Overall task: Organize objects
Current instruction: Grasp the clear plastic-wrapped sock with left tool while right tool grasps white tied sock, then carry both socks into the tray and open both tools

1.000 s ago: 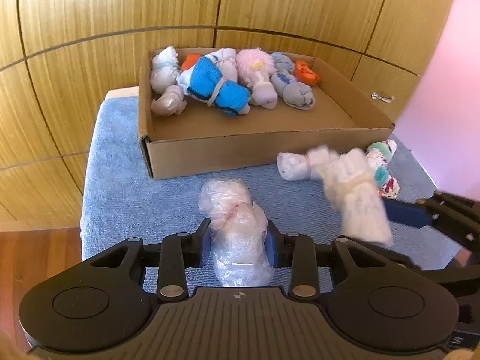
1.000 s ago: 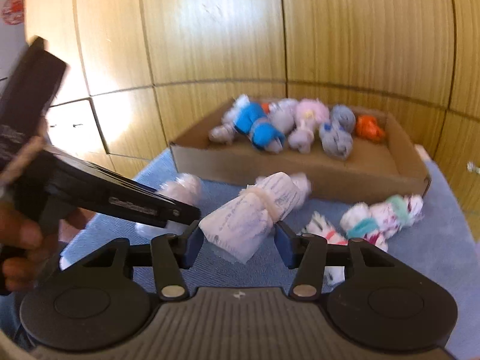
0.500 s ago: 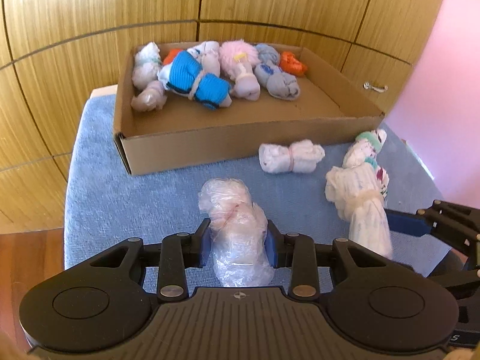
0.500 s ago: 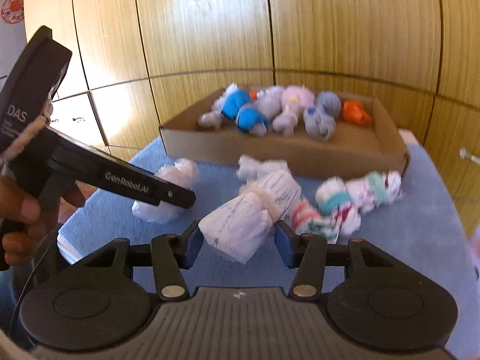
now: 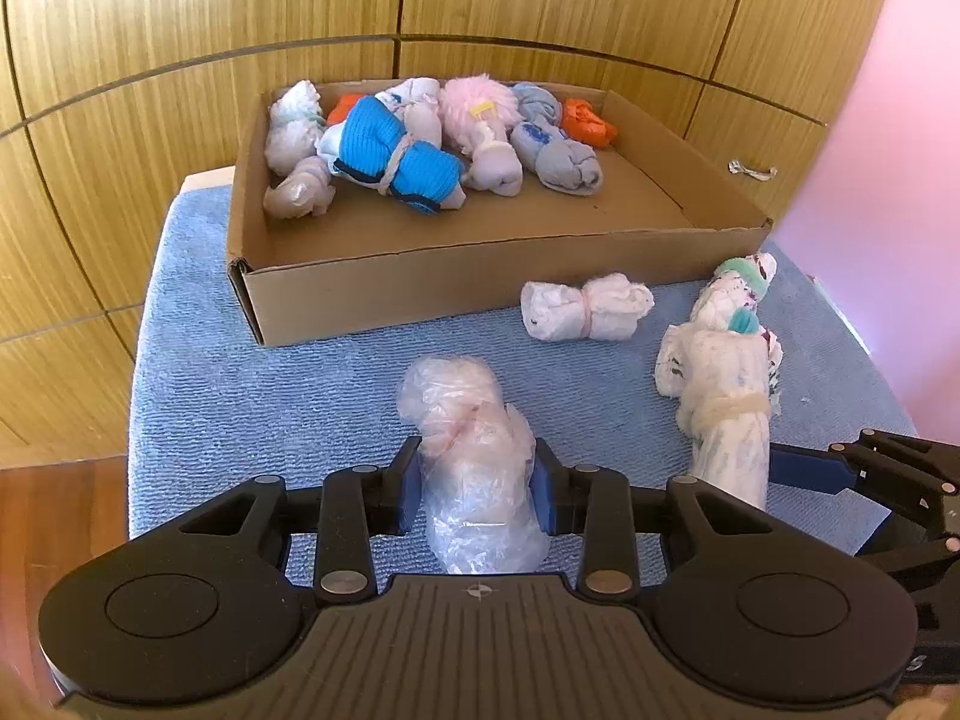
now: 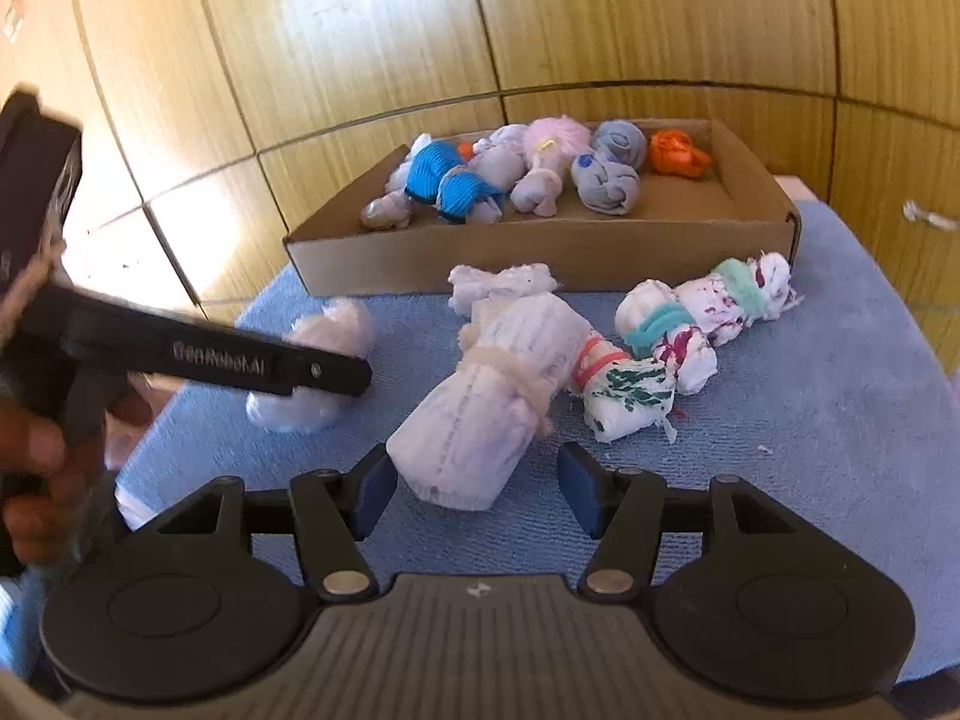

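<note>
Warm daylight filled both views, bright enough that the glossy yellow-wood panelled wall [image 6: 372, 18] carried a pale washed-out glare patch high up, with a fainter one in the left wrist view. Shadows were soft and short beneath the bundles on the blue towelling cover [image 5: 252, 396]. Fisheye distortion bowed the panel seams into arcs and darkened the corners. The left wrist view was sharp; in the right wrist view the black left claw [image 6: 336, 369] and the hand [image 6: 36, 462] holding it were smeared with blur.
</note>
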A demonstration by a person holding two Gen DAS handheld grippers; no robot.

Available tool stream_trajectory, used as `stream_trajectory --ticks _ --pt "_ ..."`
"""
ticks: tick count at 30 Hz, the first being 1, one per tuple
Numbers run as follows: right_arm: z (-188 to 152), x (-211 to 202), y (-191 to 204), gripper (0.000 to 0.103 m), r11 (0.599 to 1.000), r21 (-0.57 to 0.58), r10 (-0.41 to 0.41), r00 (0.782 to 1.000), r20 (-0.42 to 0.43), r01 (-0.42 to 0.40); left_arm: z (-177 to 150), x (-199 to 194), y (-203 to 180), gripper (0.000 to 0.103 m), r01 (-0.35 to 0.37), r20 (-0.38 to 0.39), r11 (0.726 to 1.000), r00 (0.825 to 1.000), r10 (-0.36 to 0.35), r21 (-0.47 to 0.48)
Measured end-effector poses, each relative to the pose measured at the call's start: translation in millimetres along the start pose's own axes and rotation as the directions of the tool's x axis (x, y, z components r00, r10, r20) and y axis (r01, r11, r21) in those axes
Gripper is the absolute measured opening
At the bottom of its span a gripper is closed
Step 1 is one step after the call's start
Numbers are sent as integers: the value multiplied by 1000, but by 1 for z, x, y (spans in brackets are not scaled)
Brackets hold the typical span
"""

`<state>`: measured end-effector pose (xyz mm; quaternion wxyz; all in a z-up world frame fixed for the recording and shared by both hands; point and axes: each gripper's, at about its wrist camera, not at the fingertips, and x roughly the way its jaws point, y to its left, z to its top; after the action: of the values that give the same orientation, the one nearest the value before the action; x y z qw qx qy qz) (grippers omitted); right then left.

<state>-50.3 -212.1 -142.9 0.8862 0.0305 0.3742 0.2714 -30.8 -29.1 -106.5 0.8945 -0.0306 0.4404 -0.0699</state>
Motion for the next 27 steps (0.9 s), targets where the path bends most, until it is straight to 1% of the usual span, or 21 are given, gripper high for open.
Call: stream_trajectory --ticks 4,6,9,11,13,14,15,16,17,19,23,25,27 --pt "2 4 0 58 999 39 2 1000 4 -2 0 0 1 43 4 -5 1000 1000 -4 2" --pt "3 9 -3 58 996 90 19 1000 -6 -18 0 1 1 44 3 -5 1000 1000 -3 6" --pt "2 9 -5 59 989 146 25 1000 12 -26 0 2 0 44 5 -6 1000 1000 -4 5" --pt "4 11 -9 63 981 190 31 999 14 -33 1 2 -1 44 5 -6 1000 1000 -5 6" --pt "4 12 -11 63 975 219 33 999 25 -38 1 3 -2 44 4 -6 1000 1000 -4 7" --pt "4 13 -10 62 975 218 29 999 30 -35 1 3 -2 44 4 -7 1000 1000 -4 7" --pt "3 14 -10 59 975 218 28 999 34 -35 1 3 -2 44 4 -7 1000 1000 -4 9" --pt "2 14 -10 47 975 217 38 999 38 -45 1 3 -1 44 5 -7 1000 1000 -5 12" --pt "1 14 -10 43 974 219 54 998 38 -61 1 3 -1 43 6 -7 1000 1000 -6 15" --pt "1 13 -7 41 976 207 53 998 40 -60 0 1 -1 42 10 -6 1000 1000 -9 24" --pt "4 4 -5 41 981 178 69 996 50 -77 1 -3 -2 41 9 0 1000 1000 -9 27" --pt "7 -5 -2 41 984 152 79 995 66 -89 2 -5 -2 40 21 5 999 1000 -21 28" --pt "12 -18 0 41 988 119 92 992 84 -101 7 -13 -7 40 31 22 998 999 -32 53"
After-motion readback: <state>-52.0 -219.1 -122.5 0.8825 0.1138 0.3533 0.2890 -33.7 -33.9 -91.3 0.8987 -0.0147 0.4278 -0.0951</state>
